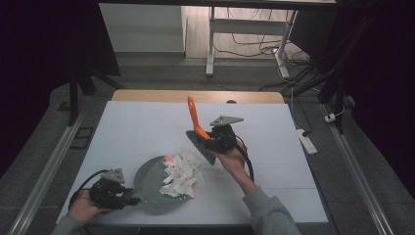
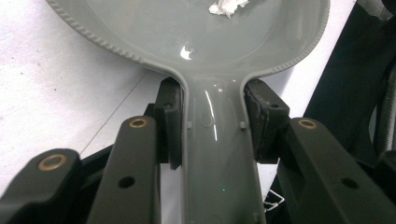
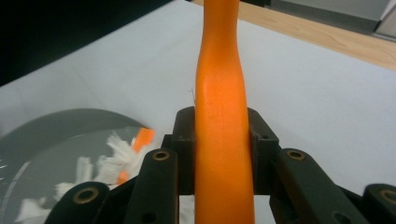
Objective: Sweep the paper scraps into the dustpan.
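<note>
Left gripper (image 1: 128, 198), nearest the table edge, has its jaws clamped on the handle of the grey dustpan (image 1: 151, 183), pinning it flat so scraps can be swept in. Right gripper (image 1: 214, 137) is closed on the orange-handled brush (image 1: 195, 122), lifted just beside the paper scraps (image 1: 182, 174) heaped at the pan's rim, probably between strokes.

Left hand-held gripper (image 1: 128, 198) is held low at the near left, jaws clamped on a grey dustpan handle (image 2: 219, 158). Right hand-held gripper (image 1: 208, 139) is raised mid-counter on an extended forearm, jaws closed around an orange brush handle (image 3: 222, 140).
</note>
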